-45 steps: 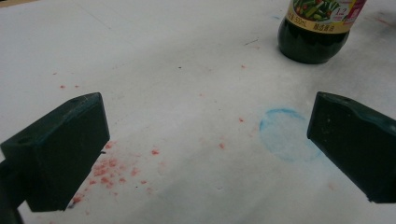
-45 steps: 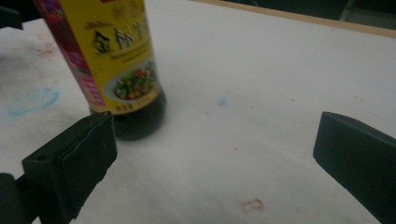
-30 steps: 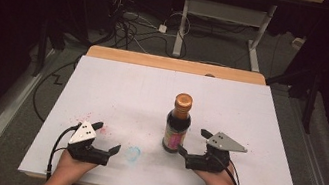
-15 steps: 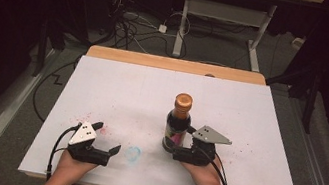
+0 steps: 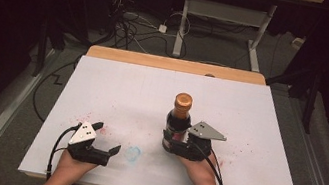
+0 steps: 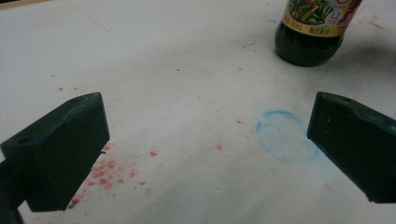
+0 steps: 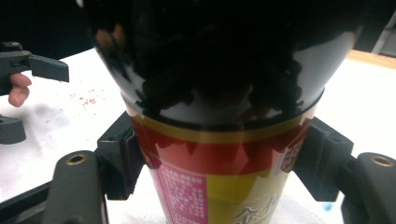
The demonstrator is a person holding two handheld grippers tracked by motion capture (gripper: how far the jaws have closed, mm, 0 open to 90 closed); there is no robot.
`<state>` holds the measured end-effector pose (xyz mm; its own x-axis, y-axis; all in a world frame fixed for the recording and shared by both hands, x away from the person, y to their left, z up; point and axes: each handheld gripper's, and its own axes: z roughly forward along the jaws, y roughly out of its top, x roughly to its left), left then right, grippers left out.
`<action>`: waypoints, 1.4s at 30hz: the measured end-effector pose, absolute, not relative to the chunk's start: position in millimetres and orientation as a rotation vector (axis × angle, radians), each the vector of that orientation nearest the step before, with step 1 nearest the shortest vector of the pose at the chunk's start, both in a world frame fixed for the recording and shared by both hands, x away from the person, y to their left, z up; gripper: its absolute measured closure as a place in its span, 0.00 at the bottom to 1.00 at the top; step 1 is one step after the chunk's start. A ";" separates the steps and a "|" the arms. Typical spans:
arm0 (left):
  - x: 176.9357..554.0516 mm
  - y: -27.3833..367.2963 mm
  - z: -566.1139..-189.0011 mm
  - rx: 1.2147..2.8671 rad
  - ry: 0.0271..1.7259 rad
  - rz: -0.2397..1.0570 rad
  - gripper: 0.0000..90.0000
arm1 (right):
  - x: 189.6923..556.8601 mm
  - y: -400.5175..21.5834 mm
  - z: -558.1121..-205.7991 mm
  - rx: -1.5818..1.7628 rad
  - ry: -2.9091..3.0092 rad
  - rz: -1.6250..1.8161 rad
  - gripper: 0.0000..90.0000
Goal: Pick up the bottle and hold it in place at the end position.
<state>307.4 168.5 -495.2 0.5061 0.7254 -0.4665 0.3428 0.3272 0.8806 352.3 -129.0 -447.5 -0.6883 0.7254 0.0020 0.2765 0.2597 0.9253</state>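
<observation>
right gripper [image 5: 172,142]: my fingers pinch the bottle [image 5: 179,120] at its label | bottle: upright, mid-desk [image 5: 117,89] | left gripper [image 5: 105,137]: my fingers spread wide, nothing between, near front edge

sauce bottle [image 5: 179,123] | dark, orange cap | upright | table centre-right

loc: lab/test rig | white table [image 5: 118,85] | floor cables [image 5: 133,26] | metal desk frame [image 5: 226,16] | dark bkgd
</observation>
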 end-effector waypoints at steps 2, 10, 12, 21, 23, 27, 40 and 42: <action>307.3 168.5 -495.3 1.270 1.075 0.328 0.00 | 351.4 -128.6 -447.5 0.899 2.107 1.408 0.34; 307.3 169.1 -494.8 1.259 1.076 0.320 0.00 | 352.3 -128.7 -445.0 0.882 2.127 1.388 0.36; 307.4 169.2 -494.8 1.260 1.077 0.319 0.00 | 354.0 -128.8 -443.8 0.880 2.137 1.387 0.36; 307.2 170.0 -494.4 1.250 1.078 0.310 0.00 | 367.8 -126.3 -437.4 0.881 2.133 1.391 0.36; 307.1 170.0 -494.3 1.253 1.077 0.307 0.00 | 373.1 -124.6 -434.4 0.880 2.128 1.382 0.36; 306.9 170.1 -494.3 1.249 1.076 0.308 0.00 | 385.4 -121.2 -430.0 0.879 2.117 1.380 0.36; 306.6 171.3 -494.0 1.248 1.071 0.298 0.00 | 424.6 -107.8 -427.5 0.872 2.119 1.336 0.35; 306.6 171.5 -493.9 1.247 1.067 0.299 0.00 | 429.8 -105.6 -426.7 0.885 2.114 1.336 0.35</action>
<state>306.6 171.5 -493.9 0.5157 0.7032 -0.4895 0.3463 0.3515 0.8698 429.8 -105.6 -426.7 -0.6736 0.7369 -0.0576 0.2643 0.3129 0.9123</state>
